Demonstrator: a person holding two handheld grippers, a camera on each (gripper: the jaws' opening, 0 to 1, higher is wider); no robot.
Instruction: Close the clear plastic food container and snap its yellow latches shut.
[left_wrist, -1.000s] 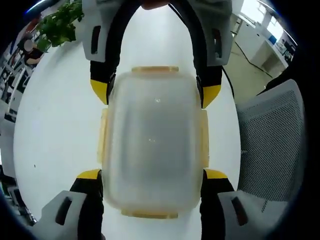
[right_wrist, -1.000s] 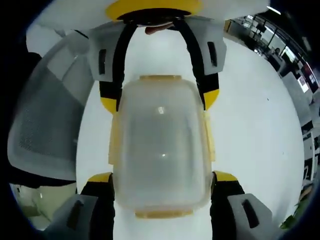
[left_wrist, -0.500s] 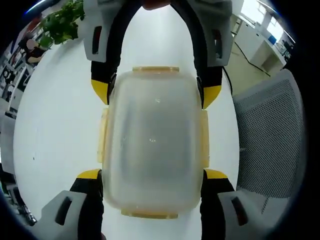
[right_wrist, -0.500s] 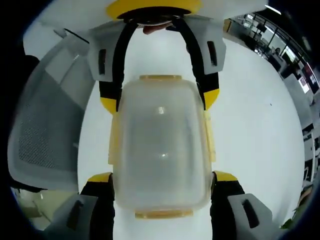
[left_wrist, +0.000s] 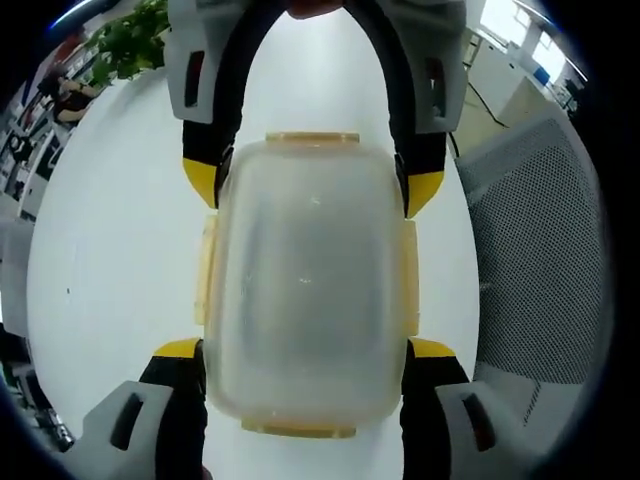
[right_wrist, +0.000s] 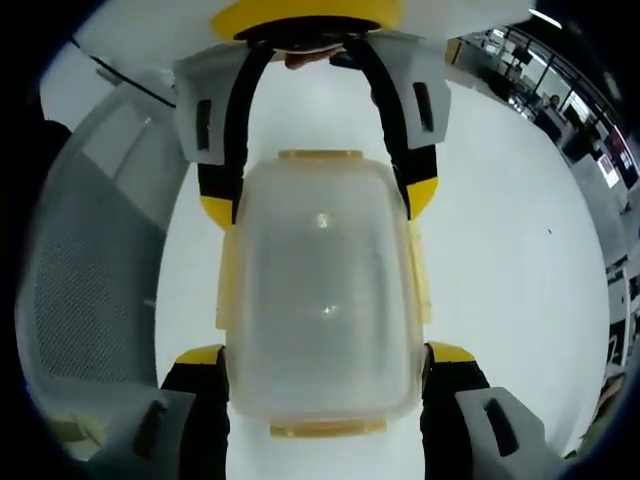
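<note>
Both tools clamped on container ends, left tool, right tool; uneven squeeze could pop yellow latches loose.

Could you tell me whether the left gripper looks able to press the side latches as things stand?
Probably not: the left gripper is clamped around the container, as is the right gripper. Its jaws straddle that end, with the side latches beyond them.

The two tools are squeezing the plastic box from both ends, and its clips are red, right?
Not quite. The two tools do hold the clear plastic food container from both ends, but its latches are yellow, not red. The left gripper view shows them along its edges; the right gripper view shows the same.
</note>
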